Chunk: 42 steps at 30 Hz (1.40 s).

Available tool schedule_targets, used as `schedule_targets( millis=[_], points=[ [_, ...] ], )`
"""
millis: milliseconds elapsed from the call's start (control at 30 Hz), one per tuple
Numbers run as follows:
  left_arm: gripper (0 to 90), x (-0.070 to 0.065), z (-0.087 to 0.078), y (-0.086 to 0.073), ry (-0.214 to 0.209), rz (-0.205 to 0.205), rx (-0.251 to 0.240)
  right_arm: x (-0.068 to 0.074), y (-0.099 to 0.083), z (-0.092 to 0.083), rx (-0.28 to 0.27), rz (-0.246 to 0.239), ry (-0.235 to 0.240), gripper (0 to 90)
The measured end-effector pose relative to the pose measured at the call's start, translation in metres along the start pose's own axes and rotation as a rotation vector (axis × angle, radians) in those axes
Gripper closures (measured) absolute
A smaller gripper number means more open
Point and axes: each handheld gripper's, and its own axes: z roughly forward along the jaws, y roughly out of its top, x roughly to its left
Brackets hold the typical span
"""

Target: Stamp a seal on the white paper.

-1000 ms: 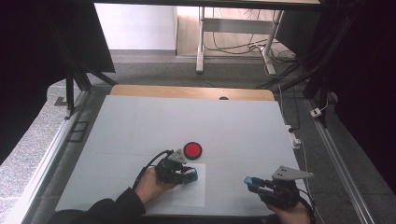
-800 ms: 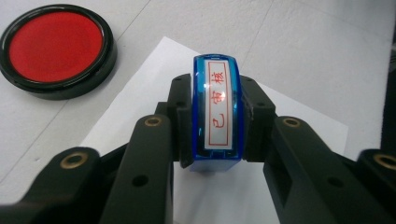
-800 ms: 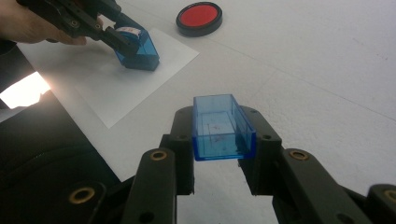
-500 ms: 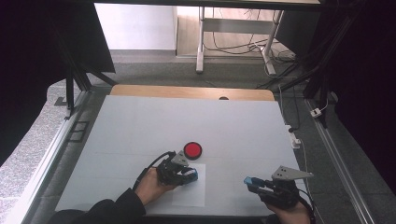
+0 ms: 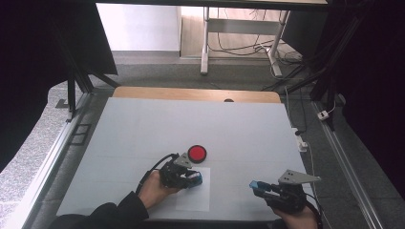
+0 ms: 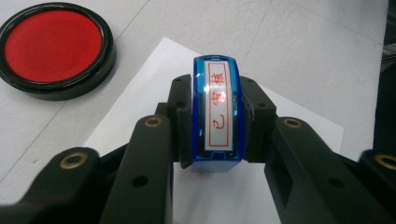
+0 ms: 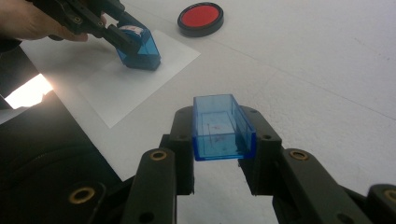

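Note:
My left gripper (image 5: 191, 180) (image 6: 217, 121) is shut on a blue stamp (image 6: 217, 116) (image 5: 195, 180) (image 7: 138, 46) with a white label of red characters on top. The stamp's base rests on a white sheet of paper (image 5: 195, 191) (image 6: 154, 74) (image 7: 126, 84). A round red ink pad (image 5: 197, 153) (image 6: 53, 46) (image 7: 201, 17) in a black case lies just beyond the paper. My right gripper (image 5: 260, 186) (image 7: 223, 135) is shut on the stamp's blue transparent cap (image 7: 222, 126) (image 5: 258, 184), held above the table near the front right edge, open side up.
The white table (image 5: 191, 124) has a wooden strip along its far edge. Black frame rails run along both sides. A desk's legs and cables stand on the floor beyond the table. The person's left hand (image 7: 28, 21) is next to the paper.

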Motion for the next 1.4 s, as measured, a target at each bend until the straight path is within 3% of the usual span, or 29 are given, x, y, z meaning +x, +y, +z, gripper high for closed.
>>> schedule_targets(
  millis=[300,633,1100,1400],
  points=[
    [69.7,-0.001,-0.004,0.004,-0.002,0.007,-0.014,0.0,0.0,0.0,-0.001,0.001,0.001,68.1],
    [69.7,-0.001,-0.02,0.007,-0.019,0.011,-0.044,0.0,0.0,0.0,-0.001,-0.001,0.0,68.0],
    [69.7,-0.001,-0.045,0.009,-0.042,-0.002,-0.114,0.0,0.0,0.0,0.0,-0.002,-0.001,68.0],
    [69.7,-0.002,-0.062,0.01,-0.061,0.012,-0.163,0.0,0.0,0.0,-0.001,-0.005,-0.001,68.0]
  ],
)
